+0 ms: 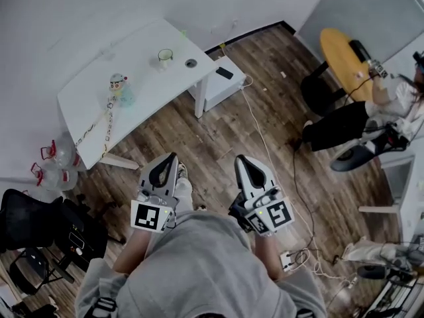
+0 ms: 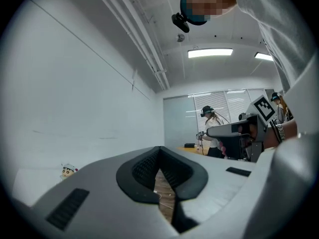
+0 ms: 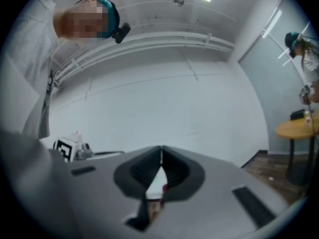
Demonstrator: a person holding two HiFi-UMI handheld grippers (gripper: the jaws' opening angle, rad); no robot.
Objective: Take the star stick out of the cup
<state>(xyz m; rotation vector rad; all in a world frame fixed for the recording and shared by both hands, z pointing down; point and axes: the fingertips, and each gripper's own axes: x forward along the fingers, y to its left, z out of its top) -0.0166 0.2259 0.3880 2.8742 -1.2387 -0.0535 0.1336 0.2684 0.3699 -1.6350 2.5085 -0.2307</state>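
Note:
A white table (image 1: pixel 142 88) stands far ahead at the upper left of the head view. On it are a small pale cup (image 1: pixel 124 97) with a cartoon-faced figure (image 1: pixel 117 81) beside it, and a clear glass (image 1: pixel 164 57). No star stick can be made out at this distance. My left gripper (image 1: pixel 171 158) and right gripper (image 1: pixel 240 159) are held level over the wooden floor, well short of the table. Both are shut with nothing between the pads. The left gripper view shows my left gripper (image 2: pixel 159 149) shut and the cartoon figure (image 2: pixel 68 171) low at the left. The right gripper view shows my right gripper (image 3: pixel 161 148) shut before a bare wall.
A low white cabinet (image 1: pixel 215 88) with a black phone (image 1: pixel 224 73) stands right of the table. Cables (image 1: pixel 265 144) run across the floor to a power strip (image 1: pixel 289 260). A seated person (image 1: pixel 371 114) and an orange round table (image 1: pixel 343 53) are at the right. Water bottles (image 1: pixel 56 161) and a black chair (image 1: pixel 26 230) are at the left.

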